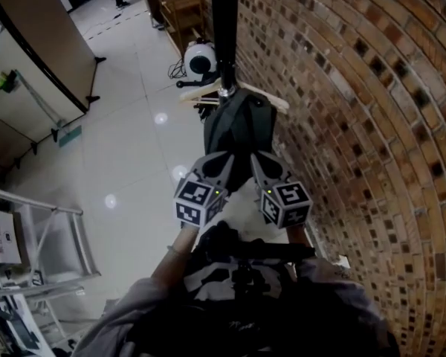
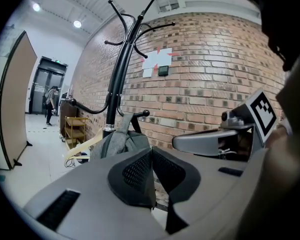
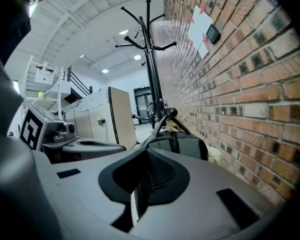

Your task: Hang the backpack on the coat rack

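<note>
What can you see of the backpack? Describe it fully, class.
The backpack is dark grey fabric with black straps. It hangs upright by its top loop from a low hook of the black rack, close to the brick wall. A wooden hanger shows beside its top; whether they touch is unclear.

Just ahead of the left gripper [image 1: 224, 161] and right gripper [image 1: 257, 160], side by side, backpack [image 1: 234, 129] on a low peg of the coat rack [image 1: 224, 28], brick wall [image 1: 357, 125] close on the jaws' right, partition [image 1: 44, 36] well off to their left.
</note>
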Action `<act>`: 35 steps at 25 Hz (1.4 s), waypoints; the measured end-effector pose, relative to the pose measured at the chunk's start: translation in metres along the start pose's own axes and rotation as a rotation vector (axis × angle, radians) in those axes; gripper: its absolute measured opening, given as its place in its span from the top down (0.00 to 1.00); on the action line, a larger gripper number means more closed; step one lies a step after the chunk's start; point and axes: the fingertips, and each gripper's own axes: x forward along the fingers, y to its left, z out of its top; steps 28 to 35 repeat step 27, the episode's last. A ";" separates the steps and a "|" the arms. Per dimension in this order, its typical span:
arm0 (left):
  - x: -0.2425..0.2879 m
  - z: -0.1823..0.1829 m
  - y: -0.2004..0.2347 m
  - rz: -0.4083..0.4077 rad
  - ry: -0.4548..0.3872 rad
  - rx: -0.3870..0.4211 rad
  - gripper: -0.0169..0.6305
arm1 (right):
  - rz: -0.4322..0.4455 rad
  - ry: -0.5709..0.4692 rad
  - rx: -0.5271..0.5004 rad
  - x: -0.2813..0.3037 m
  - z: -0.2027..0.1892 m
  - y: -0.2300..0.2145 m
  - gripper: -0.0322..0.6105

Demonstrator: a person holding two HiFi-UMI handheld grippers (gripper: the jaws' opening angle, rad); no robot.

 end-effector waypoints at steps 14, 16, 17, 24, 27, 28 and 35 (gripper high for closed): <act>-0.028 -0.018 -0.051 0.049 0.019 -0.012 0.96 | 0.067 0.003 -0.019 -0.046 -0.013 0.018 0.93; -0.030 -0.019 -0.054 0.053 0.018 -0.013 0.96 | 0.070 0.006 -0.022 -0.050 -0.016 0.019 0.93; -0.031 -0.020 -0.056 0.054 0.018 -0.013 0.97 | 0.070 0.007 -0.022 -0.052 -0.017 0.019 0.93; -0.031 -0.024 -0.063 0.065 0.023 -0.021 0.97 | 0.069 0.005 -0.015 -0.062 -0.019 0.014 0.93; -0.030 -0.025 -0.066 0.067 0.026 -0.022 0.96 | 0.079 0.008 -0.022 -0.065 -0.021 0.013 0.93; -0.030 -0.025 -0.066 0.067 0.026 -0.022 0.96 | 0.079 0.008 -0.022 -0.065 -0.021 0.013 0.93; -0.030 -0.025 -0.066 0.067 0.026 -0.022 0.96 | 0.079 0.008 -0.022 -0.065 -0.021 0.013 0.93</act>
